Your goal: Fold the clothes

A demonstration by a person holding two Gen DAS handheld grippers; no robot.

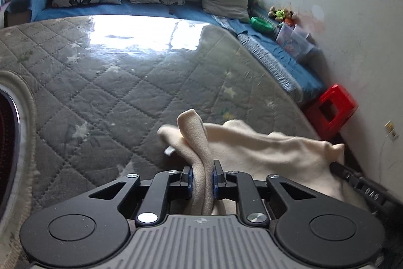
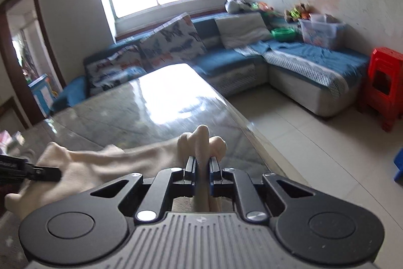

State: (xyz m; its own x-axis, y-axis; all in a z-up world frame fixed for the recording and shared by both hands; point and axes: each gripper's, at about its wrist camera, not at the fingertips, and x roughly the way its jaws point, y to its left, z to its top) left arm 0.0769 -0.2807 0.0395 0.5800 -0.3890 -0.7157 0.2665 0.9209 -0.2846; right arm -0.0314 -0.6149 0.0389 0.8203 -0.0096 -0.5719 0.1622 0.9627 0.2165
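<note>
Two grippers hold one cream garment (image 1: 264, 150) above the quilted grey table (image 1: 105, 82). On the left, the left gripper (image 1: 202, 179) has its jaws pressed onto a bunched fold that rises between them and flops forward past the tips. From there the cloth stretches rightward, sagging, to the right gripper (image 2: 202, 172), whose jaws pinch another upright tuft. Beyond both jaws lies the blue sofa (image 2: 226, 59); a red stool (image 2: 385, 82) stands far right.

Looking forward from each wrist, close over the table (image 1: 105, 82), toward the far sofa (image 2: 226, 59); both sharing these.
</note>
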